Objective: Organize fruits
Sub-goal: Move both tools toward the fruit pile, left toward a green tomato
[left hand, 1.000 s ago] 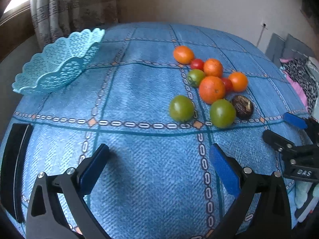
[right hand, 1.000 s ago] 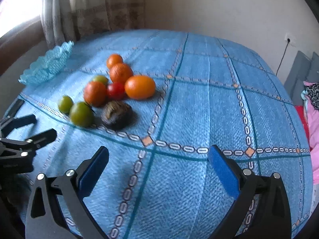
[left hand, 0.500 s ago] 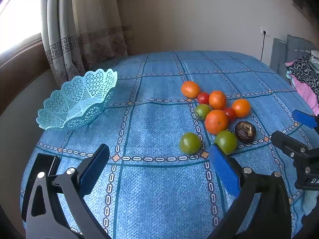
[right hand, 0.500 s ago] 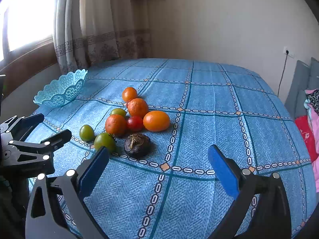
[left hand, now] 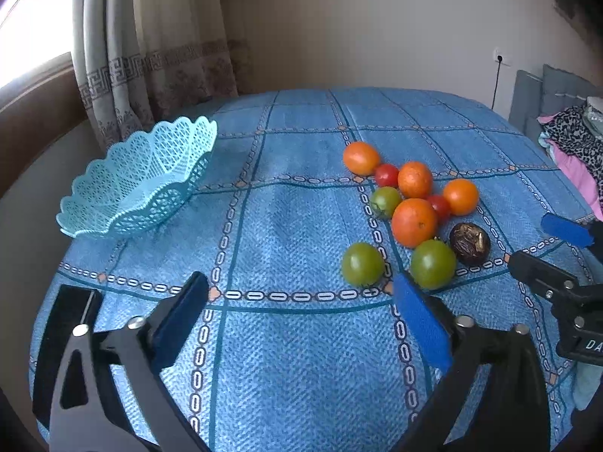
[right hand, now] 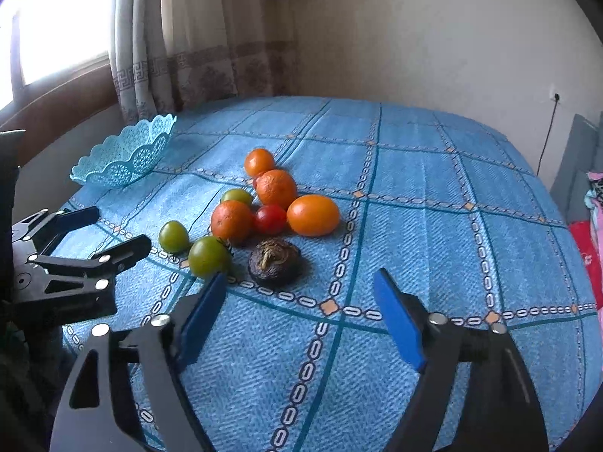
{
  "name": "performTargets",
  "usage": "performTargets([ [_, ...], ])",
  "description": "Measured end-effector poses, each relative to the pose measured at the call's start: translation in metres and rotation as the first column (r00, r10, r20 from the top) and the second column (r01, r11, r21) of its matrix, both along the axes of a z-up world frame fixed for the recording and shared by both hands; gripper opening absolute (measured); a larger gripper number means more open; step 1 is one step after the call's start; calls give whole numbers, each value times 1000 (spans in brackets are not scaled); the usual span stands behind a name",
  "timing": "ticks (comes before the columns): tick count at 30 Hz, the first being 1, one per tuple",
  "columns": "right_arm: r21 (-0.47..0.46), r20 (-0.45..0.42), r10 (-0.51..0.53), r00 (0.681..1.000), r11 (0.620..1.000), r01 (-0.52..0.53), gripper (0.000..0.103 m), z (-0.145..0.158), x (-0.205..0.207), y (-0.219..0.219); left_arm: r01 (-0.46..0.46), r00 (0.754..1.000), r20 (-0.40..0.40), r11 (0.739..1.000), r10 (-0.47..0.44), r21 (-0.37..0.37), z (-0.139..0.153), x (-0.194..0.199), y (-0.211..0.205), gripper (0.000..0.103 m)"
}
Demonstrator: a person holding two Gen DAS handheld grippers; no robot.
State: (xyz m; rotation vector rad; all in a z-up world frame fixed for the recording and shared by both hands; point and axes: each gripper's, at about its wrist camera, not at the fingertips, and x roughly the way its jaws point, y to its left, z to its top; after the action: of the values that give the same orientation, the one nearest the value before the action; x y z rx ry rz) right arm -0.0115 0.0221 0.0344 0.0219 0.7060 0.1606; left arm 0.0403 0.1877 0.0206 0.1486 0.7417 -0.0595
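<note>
Fruit is all bunched up mid-desk on the blue checked cloth: oranges, red and green tomatoes, one dark wrinkly thing. Empty lacy basket sits well apart at the left edge, probably where they're meant to go. Left tool and right tool both hang wide open, gripping nothing, lined up toward the pile.

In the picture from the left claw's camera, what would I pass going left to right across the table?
Black strip at the edge → lacy blue basket → lone green tomato → dark wrinkled fruit → right claw.
</note>
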Motion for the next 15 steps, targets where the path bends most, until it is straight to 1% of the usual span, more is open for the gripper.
performTargets([
  [2, 7, -14, 3, 1000, 1000, -3, 75, -2, 2, 0, 16, 1000, -20, 1000, -16, -4, -2, 3, -3, 85],
  [8, 25, -29, 3, 1000, 1000, -3, 74, -4, 3, -2, 83, 995, -53, 997, -83, 0, -4, 13, -17, 84],
  [9, 29, -34, 5, 999, 1000, -4, 74, -5, 4, -3, 87, 994, -61, 996, -87, 3, -5, 16, -19, 81],
  [10, 33, -38, 6, 999, 999, -4, 74, -6, 4, -3, 92, 993, -72, 996, -91, 1, -7, 19, -20, 74],
  [11, 36, -41, 6, 999, 999, -5, 74, -6, 5, -4, 97, 992, -84, 995, -97, -8, -9, 21, -21, 72],
  [14, 42, -47, 8, 999, 999, -6, 74, -7, 7, -5, 115, 982, -139, 991, -124, -73, -17, 32, -21, 57],
  [15, 45, -49, 9, 999, 999, -7, 75, -7, 7, -5, 119, 979, -155, 988, -133, -96, -20, 35, -21, 55],
])
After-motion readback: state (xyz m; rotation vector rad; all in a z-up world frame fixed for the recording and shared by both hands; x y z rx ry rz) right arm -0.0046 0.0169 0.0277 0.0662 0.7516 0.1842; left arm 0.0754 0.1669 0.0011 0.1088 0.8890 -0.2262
